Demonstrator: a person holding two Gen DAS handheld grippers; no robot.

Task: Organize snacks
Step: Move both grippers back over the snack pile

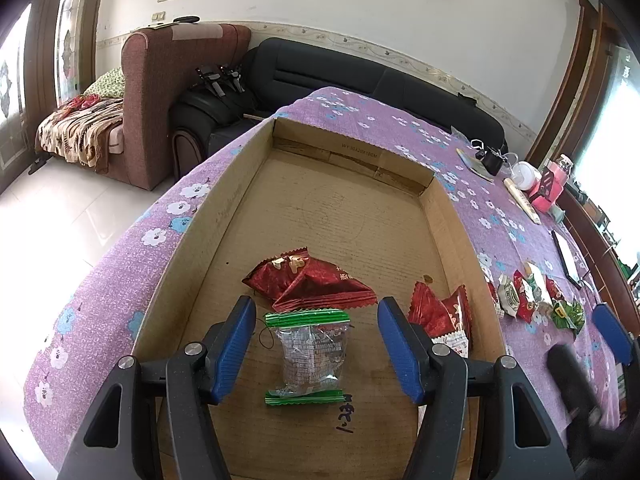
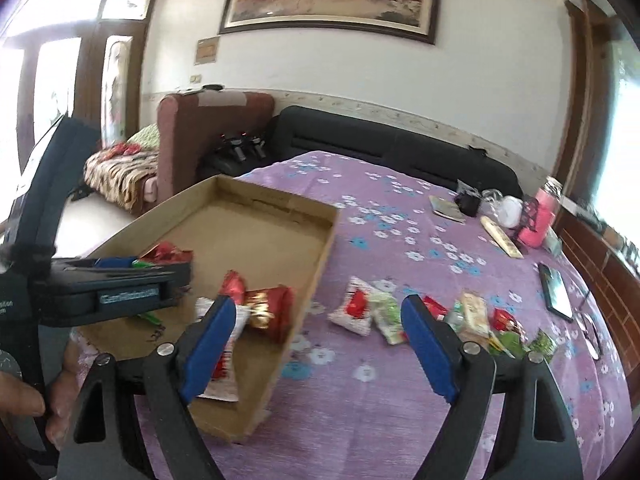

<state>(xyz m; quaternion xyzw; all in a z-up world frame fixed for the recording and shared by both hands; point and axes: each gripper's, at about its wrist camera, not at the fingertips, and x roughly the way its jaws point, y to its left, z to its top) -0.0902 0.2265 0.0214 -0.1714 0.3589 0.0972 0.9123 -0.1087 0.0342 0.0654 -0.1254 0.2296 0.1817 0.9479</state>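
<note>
A shallow cardboard box [image 1: 444,220] lies open on the table and holds a clear snack packet with green sealed ends [image 1: 308,356] lying flat, a red foil packet [image 1: 316,284] just behind it, and more red packets [image 1: 440,316] against the right wall. Outside the box, a loose row of small red, white and green snack packets [image 2: 440,316] lies on the table's purple flowered cloth

My left tool [image 1: 316,350] and right tool [image 2: 319,350] are alike: black plastic arms, ribbed blue fingers [image 1: 236,348], silver pivot screws [image 1: 193,347].
</note>
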